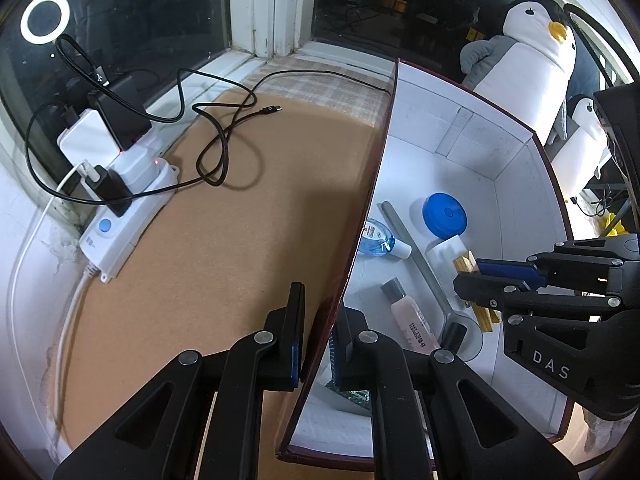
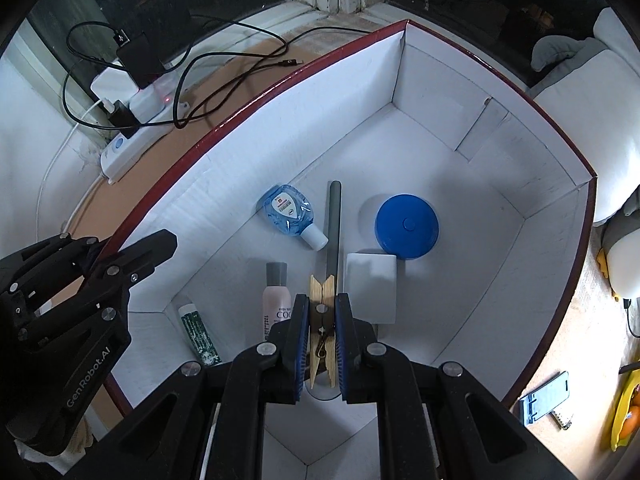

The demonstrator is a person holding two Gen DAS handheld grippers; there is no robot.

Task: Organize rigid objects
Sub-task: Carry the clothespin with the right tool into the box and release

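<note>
Left tongs (image 1: 316, 344): I keep them clamped on the box (image 2: 256, 96) wall; slipping lets it shift.
Right tongs (image 2: 322, 320): closed on the peg (image 2: 322, 308), inside the box beside the card (image 2: 372, 280).
Risk: dropped here, I expect it lands on the rod (image 2: 334, 224).

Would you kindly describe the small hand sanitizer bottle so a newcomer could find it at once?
Look inside the white box with the red rim. Left of the grey rod on its floor lies the hand sanitizer bottle. It alone is clear blue, with a white cap.
</note>
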